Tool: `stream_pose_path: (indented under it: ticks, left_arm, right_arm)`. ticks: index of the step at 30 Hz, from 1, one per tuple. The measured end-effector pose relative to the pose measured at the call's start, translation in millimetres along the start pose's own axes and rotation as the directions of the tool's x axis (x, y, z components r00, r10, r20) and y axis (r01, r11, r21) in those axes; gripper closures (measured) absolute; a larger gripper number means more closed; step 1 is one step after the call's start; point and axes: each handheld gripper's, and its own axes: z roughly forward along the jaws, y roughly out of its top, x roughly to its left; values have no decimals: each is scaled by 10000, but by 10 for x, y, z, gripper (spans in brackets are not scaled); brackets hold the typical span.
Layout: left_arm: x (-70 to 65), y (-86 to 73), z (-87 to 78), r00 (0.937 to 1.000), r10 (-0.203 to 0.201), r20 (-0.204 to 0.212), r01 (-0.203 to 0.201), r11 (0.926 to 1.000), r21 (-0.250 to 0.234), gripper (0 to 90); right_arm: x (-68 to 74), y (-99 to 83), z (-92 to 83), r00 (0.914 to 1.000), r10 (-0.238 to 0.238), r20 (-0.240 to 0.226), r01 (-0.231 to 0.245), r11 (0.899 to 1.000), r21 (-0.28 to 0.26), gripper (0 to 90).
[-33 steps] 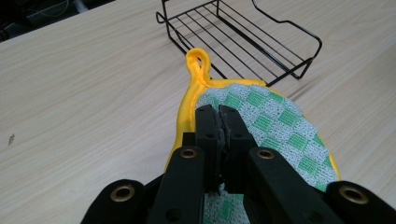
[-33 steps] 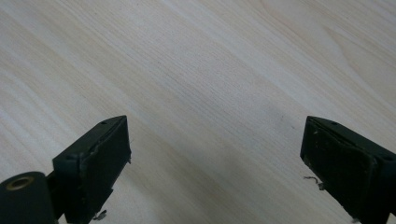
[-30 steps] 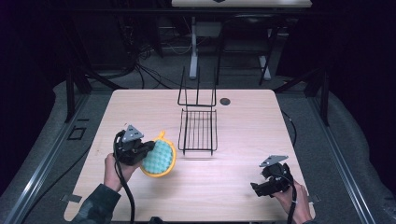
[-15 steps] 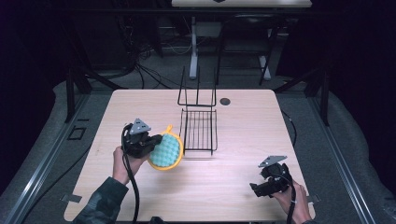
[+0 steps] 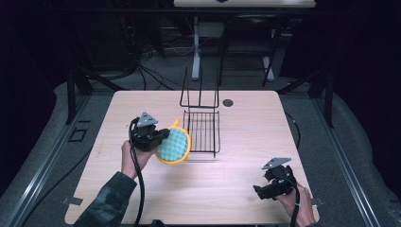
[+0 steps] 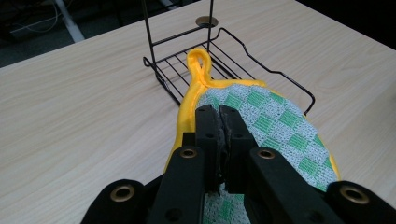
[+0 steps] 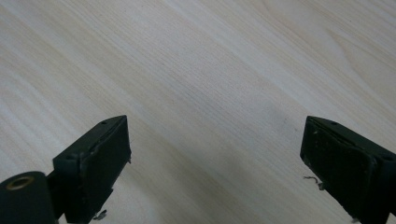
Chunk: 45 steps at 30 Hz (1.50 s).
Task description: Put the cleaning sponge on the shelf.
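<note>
Care matters as we carry the potholder [image 5: 173, 145], clamped in our left gripper [image 6: 219, 119], toward the wire rack [image 5: 202, 130] just beside it, keeping its loop [image 6: 199, 60] forward while our right gripper [image 7: 215, 154] rests open

left claw [image 5: 163, 137]: raised, level, jaws clamped together, left hand [image 5: 130, 153] wrapped on its body, camouflage sleeve [image 5: 106, 201] | right claw [image 5: 259, 193]: low, jaws spread wide, nothing between, right hand [image 5: 295, 201] gripping from behind
</note>
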Motion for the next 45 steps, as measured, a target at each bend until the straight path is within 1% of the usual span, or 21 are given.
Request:
stream_pose_path:
  ticks: [2,3,4,6,9,11,14,19,21,22,24,26,28,29,34,36,38,39,40,43,45]
  left_arm:
    - [3,18,56,10000,-60,8,60,10000,-25,875]
    - [9,41,98,9999,-135,78,136,9999,-37,875]
    - [3,53,115,9999,-135,23,135,9999,-64,875]
    - [-8,68,144,9999,-162,-33,161,9997,-183,875]
    - [-15,84,170,9999,-160,-4,160,9997,-185,875]
    - [-20,96,201,9997,-261,17,261,9993,-281,875]
    - [-21,104,219,9996,-275,7,275,9993,-266,876]
    - [-25,108,246,9986,-513,-135,503,9966,-658,876]
    - [-20,110,254,9988,-475,-122,467,9971,-606,876]
    - [-21,109,263,9986,-524,-114,516,9966,-640,876]
    - [-18,111,285,9985,-548,-94,541,9966,-628,876]
    - [-21,119,323,9978,-657,-35,653,9959,-621,875]
    - [-27,125,342,9975,-711,-44,707,9955,-635,875]
    - [-31,135,375,9968,-804,-24,801,9946,-663,876]
    - [-53,157,434,9955,-943,-44,938,9931,-697,875]
    - [-68,167,469,9942,-1078,0,1074,9908,-818,875]
    - [-72,167,479,9942,-1076,-44,1068,9903,-884,875]
    - [-73,167,502,9935,-1134,-39,1126,9893,-927,875]
    - [-76,163,515,9925,-1220,-15,1213,9883,-926,875]
    - [-73,160,546,9919,-1269,13,1266,9883,-853,875]
    - [-81,158,584,9914,-1305,20,1302,9873,-911,875]
  right_arm:
    - [-7,-3,9,10000,34,-6,-34,10000,22,79]
    - [-8,-2,11,10000,73,-21,-73,10000,18,79]
    - [-8,-2,10,10000,71,-23,-71,10000,16,80]
    - [-11,-3,7,10000,41,2,-41,10000,17,80]
    - [-11,-3,7,10000,35,-4,-35,10000,17,80]
    - [-18,-5,9,10000,-3,9,3,10000,61,80]
    - [-20,-6,6,10000,19,4,-19,10000,57,80]
    - [-21,-1,3,10000,-21,3,21,10000,35,81]
    - [-20,1,7,10000,-19,18,19,10000,-5,81]
    - [-15,6,7,10000,46,-16,-46,10000,-21,81]
    - [-9,13,10,10000,6,-41,-6,10000,-11,81]
    - [-13,12,16,10000,-75,-51,75,10000,45,81]
    - [-16,8,18,10000,19,-63,-19,10000,15,80]
    - [-19,8,15,10000,34,-50,-34,10000,18,81]
    - [-19,10,8,10000,10,-77,-10,10000,-18,80]
    - [-20,8,7,10000,16,-53,-16,10000,-18,80]
    - [-24,7,6,10000,2,-33,-2,10000,-9,80]
    - [-23,8,6,10000,18,-23,-18,10000,-12,81]
    - [-24,7,6,10000,-8,-22,7,10000,-6,81]
    - [-20,6,7,10000,13,-35,-13,10000,0,81]
    - [-20,4,10,10000,10,-61,-10,10000,20,81]
